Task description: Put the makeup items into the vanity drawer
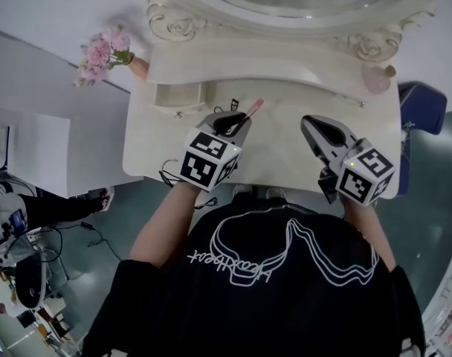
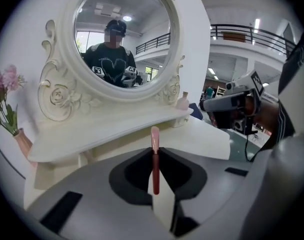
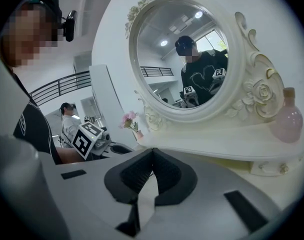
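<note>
Gripping a slim lip gloss tube (image 2: 154, 166) between its fingers, the left gripper (image 2: 154, 151) is hanging over the white vanity table (image 1: 148, 143) near the middle of the head view. Its jaws are pressing on the tube's dark red body, and the pale pink cap is sticking out past the fingertips, pointing toward the mirror (image 2: 122, 39) in the left gripper view. In the head view the tube (image 1: 253, 108) is slanting toward the upper right from the left gripper (image 1: 237, 119).

The right gripper (image 3: 152, 153) is sitting to the right of centre in the head view (image 1: 308, 123), well apart from the left one; its jaws are meeting at the tips and are carrying nothing.

A shallow rectangular recess (image 1: 178, 94) is showing at the left end of the vanity's raised shelf, up and left of the tube. Pink flowers (image 1: 103, 50) are standing at the table's upper left corner, and a pink bottle (image 1: 376, 79) is standing on the shelf at the upper right. The person's reflection is showing in the mirror in both gripper views.
</note>
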`<state>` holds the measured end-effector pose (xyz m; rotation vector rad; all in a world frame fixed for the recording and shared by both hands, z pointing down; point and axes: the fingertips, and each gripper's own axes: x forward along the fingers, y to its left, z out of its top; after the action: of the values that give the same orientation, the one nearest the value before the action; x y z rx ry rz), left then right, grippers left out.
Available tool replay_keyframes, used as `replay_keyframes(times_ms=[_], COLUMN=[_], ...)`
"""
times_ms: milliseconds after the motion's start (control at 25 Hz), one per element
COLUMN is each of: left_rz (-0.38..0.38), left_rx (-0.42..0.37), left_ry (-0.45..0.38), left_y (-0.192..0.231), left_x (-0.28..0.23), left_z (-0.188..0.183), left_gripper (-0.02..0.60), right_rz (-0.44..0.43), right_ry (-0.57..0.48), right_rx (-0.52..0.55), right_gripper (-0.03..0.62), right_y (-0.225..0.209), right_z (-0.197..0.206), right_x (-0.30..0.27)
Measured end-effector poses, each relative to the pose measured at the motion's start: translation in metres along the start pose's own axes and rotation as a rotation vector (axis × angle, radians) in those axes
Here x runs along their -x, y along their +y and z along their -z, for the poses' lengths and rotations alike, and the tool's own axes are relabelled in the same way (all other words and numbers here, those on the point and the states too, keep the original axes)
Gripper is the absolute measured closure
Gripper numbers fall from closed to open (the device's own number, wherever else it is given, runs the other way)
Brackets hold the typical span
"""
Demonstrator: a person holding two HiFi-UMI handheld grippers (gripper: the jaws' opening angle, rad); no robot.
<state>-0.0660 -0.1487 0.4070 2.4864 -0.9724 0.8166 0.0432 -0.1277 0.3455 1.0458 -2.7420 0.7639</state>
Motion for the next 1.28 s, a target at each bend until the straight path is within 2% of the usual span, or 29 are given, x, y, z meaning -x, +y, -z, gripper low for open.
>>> replay_keyframes(times_ms=[280,480,840,1120,1280], left_rz=[-0.081,-0.1,-0.14,-0.111,-0.085], left_rx=[-0.043,-0.058,-0.231,-0.428,-0.483], left_ry=[0.004,0.011,0.108,0.245,0.301], left_y=[0.057,0.09,0.151,0.184,0.196], left_x=[0.034,0.05,0.06,0.048,0.037], left_z=[0.009,0.016,0.036,0.062,0.072], left_gripper=[0.534,0.534,0.534,0.532,0.532], right_rz=[-0.024,-0.02,0.024,0.081,0.106], right_ry=[0.021,0.042,0.069,0.09,0.097], right_rx=[0.007,0.012,0.022,0.0,-0.014], right_gripper=[0.588,0.588,0.588,0.588,0.588], right_y=[0.018,0.027,0.033,0.028,0.024], right_z=[0.001,0.004,0.008,0.021,0.027], right_x=[-0.036,-0.056,-0.074,-0.069,-0.064])
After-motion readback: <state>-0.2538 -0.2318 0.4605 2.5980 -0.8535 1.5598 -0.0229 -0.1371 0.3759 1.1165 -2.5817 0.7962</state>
